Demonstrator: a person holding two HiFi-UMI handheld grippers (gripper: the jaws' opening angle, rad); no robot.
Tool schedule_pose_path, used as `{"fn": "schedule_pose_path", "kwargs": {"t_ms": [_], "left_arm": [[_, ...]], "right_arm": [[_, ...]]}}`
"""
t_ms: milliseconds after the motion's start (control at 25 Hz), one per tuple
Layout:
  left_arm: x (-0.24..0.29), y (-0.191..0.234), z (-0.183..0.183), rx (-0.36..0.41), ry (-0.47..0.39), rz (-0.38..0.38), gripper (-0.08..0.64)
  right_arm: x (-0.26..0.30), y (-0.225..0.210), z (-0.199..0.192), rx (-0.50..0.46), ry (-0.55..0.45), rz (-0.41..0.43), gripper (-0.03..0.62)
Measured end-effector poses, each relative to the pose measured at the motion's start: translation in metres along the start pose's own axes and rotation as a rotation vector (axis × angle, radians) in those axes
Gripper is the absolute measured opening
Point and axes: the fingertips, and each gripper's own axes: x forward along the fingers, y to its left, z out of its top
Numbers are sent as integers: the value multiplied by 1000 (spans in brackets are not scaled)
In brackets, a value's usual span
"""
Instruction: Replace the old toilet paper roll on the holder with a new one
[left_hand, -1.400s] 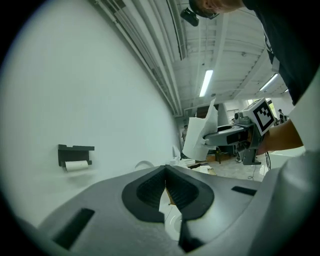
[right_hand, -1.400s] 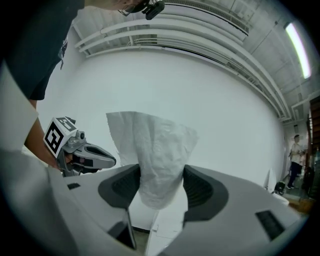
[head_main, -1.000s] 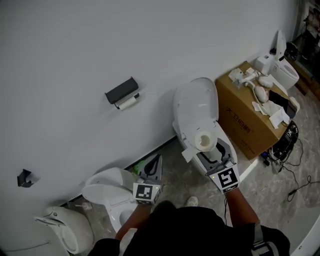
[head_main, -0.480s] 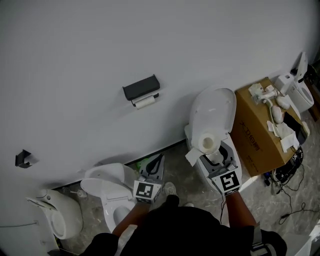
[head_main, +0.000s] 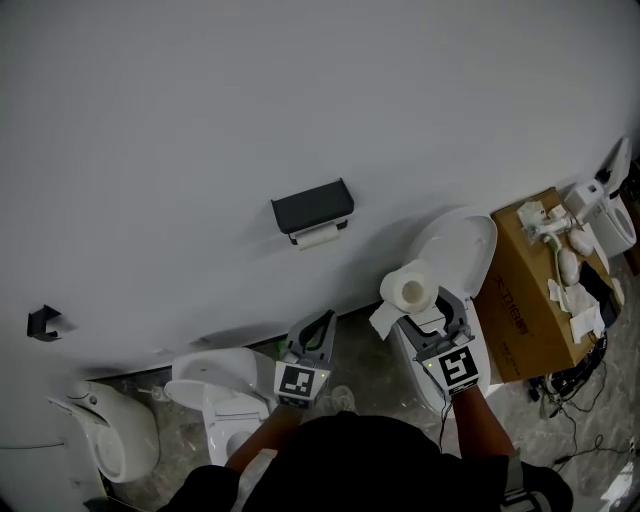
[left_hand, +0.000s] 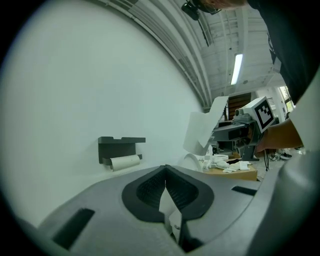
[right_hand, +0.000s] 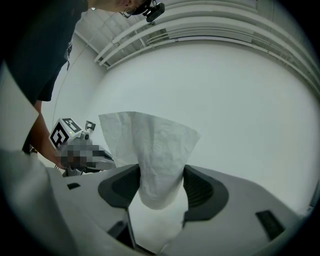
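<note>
A black holder (head_main: 312, 208) hangs on the white wall with the thin old roll (head_main: 318, 238) under it; the left gripper view shows the holder (left_hand: 120, 146) and old roll (left_hand: 125, 161) straight ahead. My left gripper (head_main: 320, 322) is shut and empty, below the holder. My right gripper (head_main: 424, 303) is shut on the full new roll (head_main: 407, 285), to the right of and below the holder. In the right gripper view the new roll (right_hand: 159, 165) sits between the pads, a loose sheet standing up from it.
A white toilet (head_main: 468, 245) with its lid raised stands behind the right gripper. A cardboard box (head_main: 522, 300) with white fittings on top is at the right. Two more toilets (head_main: 215, 385) (head_main: 120, 440) sit at lower left. Cables (head_main: 570, 390) lie on the floor.
Both grippers have moved closer to the wall and the holder. The new roll, still in the right gripper, has shifted left off the toilet's front. The left gripper stays shut.
</note>
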Motion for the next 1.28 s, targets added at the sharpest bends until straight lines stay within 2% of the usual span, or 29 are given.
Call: {"fn": "schedule_pose_path", "kwargs": {"t_ms": [200,320,480,600,720,920,1080,1120,1200,1280], "left_arm": [[13,34,8,27,-4,6,5],[18,50,13,69,-6,-2,5],[28,61,21,16,-34,2,5],[37,64,25,27,-47,34,5],[47,65,28,73,-19,66,5],[69,69,37,216,-5,118,5],[80,70,32,291,72,159,6],[83,70,31,306,94,164,29],[89,71,26,354,139,177,127],[94,72,23,420,175,185,149]], "right_arm": [[39,-3,2,-19,-9,2,262],[52,-10,4,10,-20,-27,262],[60,-23,9,56,-63,-42,262],[67,-34,8,71,-65,-29,262],[77,-42,1,86,-60,2,262],[92,-50,-2,83,-61,77,262],[99,-57,-10,115,-56,110,262],[100,-59,-11,121,-56,116,262],[103,-61,-12,128,-57,130,262],[105,-60,-14,135,-58,145,262]]}}
